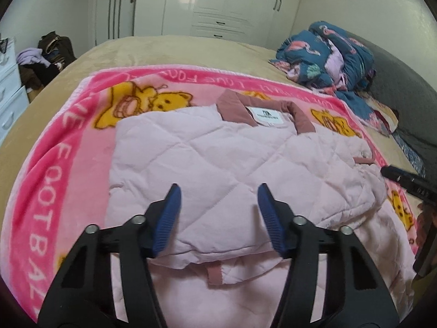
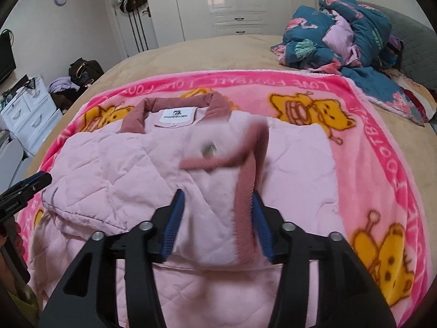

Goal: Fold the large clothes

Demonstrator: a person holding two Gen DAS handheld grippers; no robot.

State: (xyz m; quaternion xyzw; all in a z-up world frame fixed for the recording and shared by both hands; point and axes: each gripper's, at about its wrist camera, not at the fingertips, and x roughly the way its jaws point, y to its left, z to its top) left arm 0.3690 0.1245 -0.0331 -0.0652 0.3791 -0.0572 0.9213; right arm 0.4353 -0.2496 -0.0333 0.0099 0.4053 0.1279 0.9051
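Blue-padded left tongs (image 1: 218, 216) hang part-open just above the lower fold of a pale pink quilted jacket (image 1: 207, 158), with nothing between the pads; the fabric lies flat beneath them. That jacket sits on a bright pink cartoon-bear blanket (image 1: 54, 191) spread over a bed (image 1: 169, 49) with a tan cover. Its dusty-rose collar (image 1: 232, 106) points toward the far side of the bed, a white label showing inside it. One side is already folded across the body, and a small rose-coloured loop (image 1: 215, 272) shows at the near hem.

From the other side, the right tongs (image 2: 217, 224) also stand part-open. A rose ribbed cuff (image 2: 245, 207) on the end of a sleeve lies blurred between the pads, against the right-hand one; whether the pads press on it I cannot tell, and the sleeve drapes across the jacket's front. A small metal snap shows on the fabric just beyond.

At the head end of the bed a teal flamingo-print duvet (image 2: 341, 38) lies bunched in a heap, well apart from the jacket. White wardrobes (image 2: 232, 0) line the far wall.
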